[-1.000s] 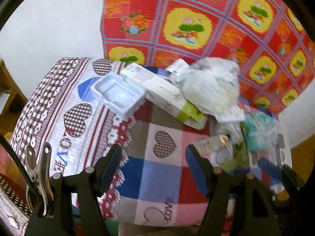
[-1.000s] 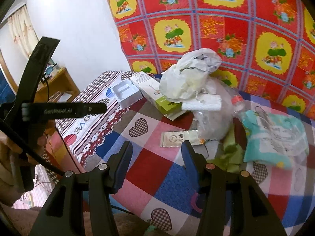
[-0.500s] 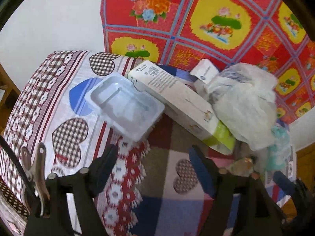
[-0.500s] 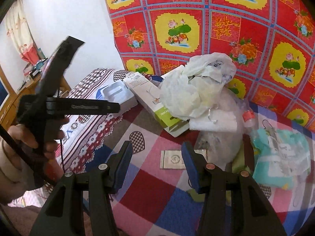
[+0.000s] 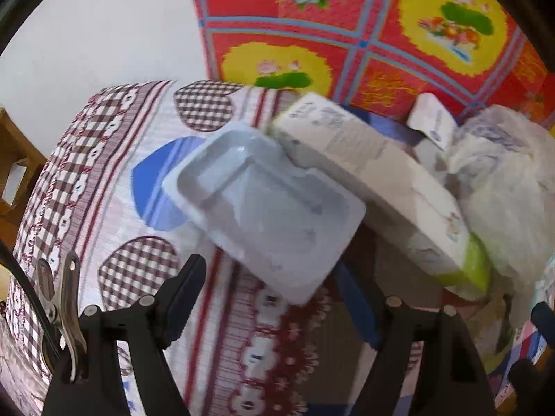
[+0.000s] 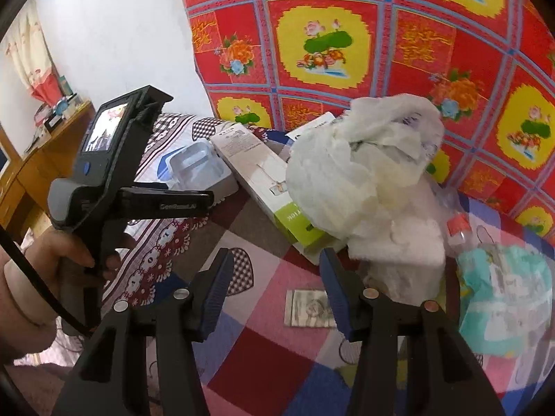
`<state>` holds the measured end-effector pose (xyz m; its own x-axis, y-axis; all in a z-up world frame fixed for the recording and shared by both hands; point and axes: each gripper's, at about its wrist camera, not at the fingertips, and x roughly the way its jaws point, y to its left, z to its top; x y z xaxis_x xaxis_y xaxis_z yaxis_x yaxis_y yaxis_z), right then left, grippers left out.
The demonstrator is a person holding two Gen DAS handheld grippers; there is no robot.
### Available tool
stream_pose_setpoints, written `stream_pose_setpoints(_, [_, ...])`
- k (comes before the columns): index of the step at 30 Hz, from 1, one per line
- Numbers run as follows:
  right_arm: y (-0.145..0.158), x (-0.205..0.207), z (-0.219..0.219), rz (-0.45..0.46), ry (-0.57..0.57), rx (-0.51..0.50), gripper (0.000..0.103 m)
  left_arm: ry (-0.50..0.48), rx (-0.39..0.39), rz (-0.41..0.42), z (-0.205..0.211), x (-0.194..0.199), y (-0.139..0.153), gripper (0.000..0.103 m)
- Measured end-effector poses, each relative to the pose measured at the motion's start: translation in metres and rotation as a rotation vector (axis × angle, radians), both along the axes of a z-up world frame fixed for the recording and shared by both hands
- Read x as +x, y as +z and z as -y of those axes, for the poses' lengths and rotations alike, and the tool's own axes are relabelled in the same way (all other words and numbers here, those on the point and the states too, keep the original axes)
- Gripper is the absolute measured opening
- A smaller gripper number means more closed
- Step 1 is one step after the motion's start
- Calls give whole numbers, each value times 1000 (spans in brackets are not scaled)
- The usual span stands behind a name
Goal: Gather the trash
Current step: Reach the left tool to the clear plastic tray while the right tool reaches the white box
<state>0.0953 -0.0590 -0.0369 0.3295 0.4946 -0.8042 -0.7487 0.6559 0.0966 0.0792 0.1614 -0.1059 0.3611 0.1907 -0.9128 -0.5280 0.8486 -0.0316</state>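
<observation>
Under your left claw (image 5: 274,298) lies a thin moulded plastic tray (image 5: 263,204), pale and semi-glossy. Beside it you have a long cardboard box (image 5: 374,180), matt white with a green end. The crumpled plastic bag (image 6: 360,159) looks thin, milky and wrinkled. The quilted cloth cover (image 6: 263,357) on the bed is soft and matt. Your claws' fingers (image 6: 215,287) are matt black plastic with ribbed blue pads. At the far left you can see a wooden cabinet (image 6: 34,159), smooth and lightly shiny.

White wall (image 6: 114,34), wooden desk (image 6: 41,152)
</observation>
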Motion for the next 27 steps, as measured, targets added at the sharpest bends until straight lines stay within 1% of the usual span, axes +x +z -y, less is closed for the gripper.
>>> stream_pose_setpoints(6, [-5, 8, -25, 11, 61, -21, 54, 59, 36, -20, -31, -18, -4, 80])
stream_pose_setpoints(9, [-7, 12, -38, 14, 93, -25, 64, 97, 56, -37, -52, -29, -4, 80])
stream_pose_setpoints(11, [-9, 16, -47, 13, 117, -33, 65, 122, 53, -44, -65, -36, -5, 80])
stream_pose_setpoints(15, [-15, 27, -64, 7, 151, -57, 68, 133, 13, -32, -82, -51, -1, 80])
stream_pose_setpoints(17, [-17, 34, -71, 11, 156, -70, 69, 132, -34, -18, -88, -56, 2, 80])
stream_pose_setpoints(19, [-17, 40, -77, 14, 162, -77, 69, 127, -91, 21, -89, -60, 11, 80])
stream_pose_setpoints(21, [-18, 46, -83, 26, 173, -93, 70, 114, -115, 50, -89, -57, 20, 82])
stream_pose_setpoints(22, [-19, 47, -86, 33, 179, -99, 70, 104, -125, 63, -89, -53, 25, 87])
stream_pose_setpoints(26, [-22, 52, -94, 44, 207, -124, 70, 80, -154, 97, -91, -31, 32, 90])
stream_pose_setpoints(27, [-24, 54, -96, 43, 211, -133, 71, 77, -157, 97, -89, -24, 32, 93])
